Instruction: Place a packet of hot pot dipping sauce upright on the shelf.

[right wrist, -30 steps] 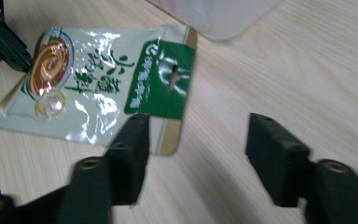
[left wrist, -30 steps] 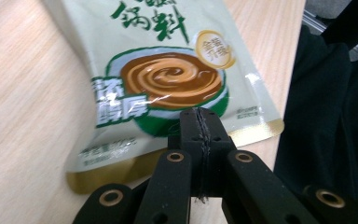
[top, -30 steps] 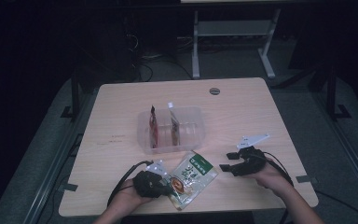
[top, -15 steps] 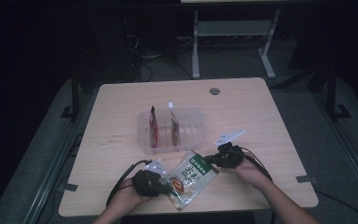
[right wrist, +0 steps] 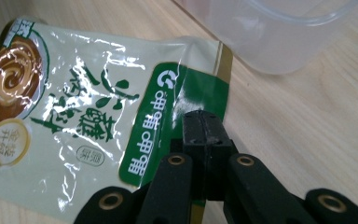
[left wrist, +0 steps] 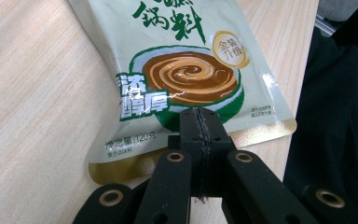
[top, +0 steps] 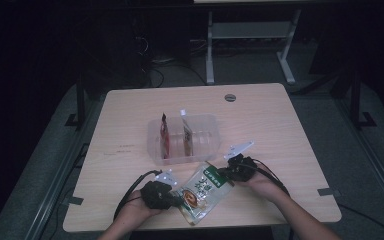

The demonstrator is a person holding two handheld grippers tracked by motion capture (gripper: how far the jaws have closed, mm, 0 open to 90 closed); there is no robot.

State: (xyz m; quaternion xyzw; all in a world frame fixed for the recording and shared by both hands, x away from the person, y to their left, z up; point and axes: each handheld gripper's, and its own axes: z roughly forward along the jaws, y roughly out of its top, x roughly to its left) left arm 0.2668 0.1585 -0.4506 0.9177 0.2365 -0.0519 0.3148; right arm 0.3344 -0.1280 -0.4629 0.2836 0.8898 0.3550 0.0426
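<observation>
sauce pouch flat near table's front edge, left gripper and right gripper pinching opposite ends

Sauce pouch, pale green, lying at the near edge of the table: large dark green Chinese characters across its upper face, legible in part as "锅料"; a gold round seal reading "金装升级" beside the picture of swirled brown sauce; white-on-green characters "浓醇厚" at the bowl's left; small print "净含量:120克" near the gold bottom seam. In the right gripper view the same pouch carries a green top band with white Chinese characters, seen sideways and not surely readable, plus a small oval label too fine to read.
</observation>
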